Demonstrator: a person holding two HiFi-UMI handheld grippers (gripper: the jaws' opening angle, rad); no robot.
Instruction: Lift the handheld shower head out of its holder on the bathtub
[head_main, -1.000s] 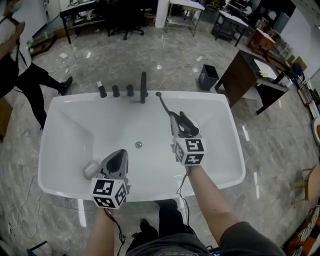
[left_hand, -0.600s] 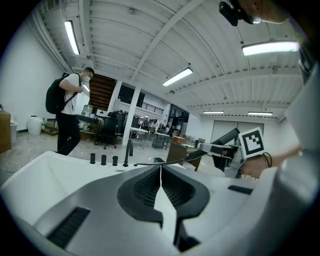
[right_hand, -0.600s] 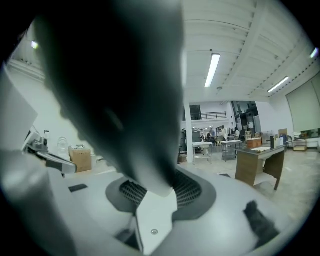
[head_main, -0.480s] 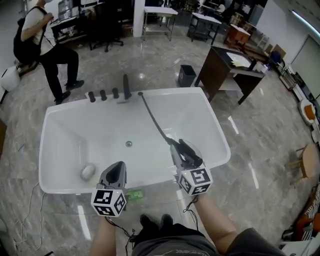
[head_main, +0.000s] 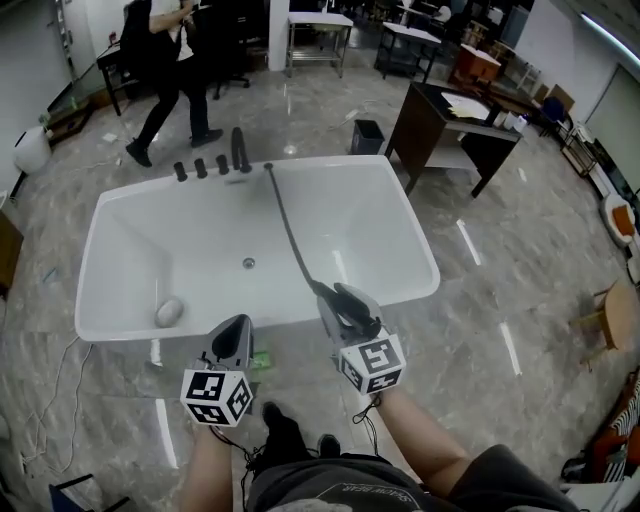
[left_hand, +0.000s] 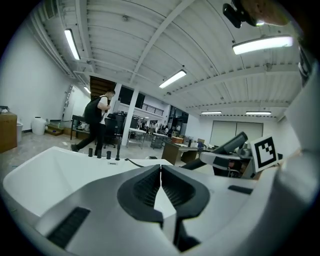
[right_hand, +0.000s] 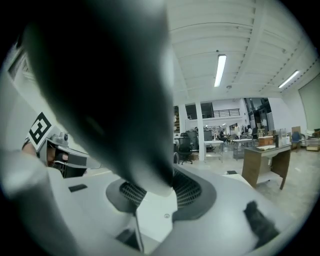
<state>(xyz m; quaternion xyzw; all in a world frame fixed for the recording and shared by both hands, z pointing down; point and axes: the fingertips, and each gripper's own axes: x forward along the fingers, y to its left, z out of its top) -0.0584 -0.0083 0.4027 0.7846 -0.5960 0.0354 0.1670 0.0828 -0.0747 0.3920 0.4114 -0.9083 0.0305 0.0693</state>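
— What does the right gripper (head_main: 343, 300) have?

— The shower head (right_hand: 95, 85). In the right gripper view its dark body fills the upper left and sits down between the two ribbed pads, which are closed on it from either side.

— And the left gripper (left_hand: 160, 175)?

— Its jaws are drawn together, tips touching, with nothing between them. From above it hangs just left of the right gripper, over the floor (head_main: 480, 300) on the near side of the bathtub (head_main: 120, 215).

— So where is the shower head in relation to the tub?

— At about the near rim, well apart from the far rim. Whether it hangs over the rim or just outside it, I can't tell. Its grey hose (head_main: 288, 232) runs from the gripper straight back across the white basin to the far rim.

— What's at that far rim?

— Three small dark knobs (head_main: 201, 168) in a row and a taller dark spout (head_main: 240, 150), just left of where the hose ends.

— Anything in the basin?

— The drain (head_main: 248, 263) near the middle, and a small pale rounded object (head_main: 168, 312) in the near left corner.

— Beyond the tub?

— A person (head_main: 165, 50) walking past the far left, and a dark table (head_main: 450, 115) to the far right.
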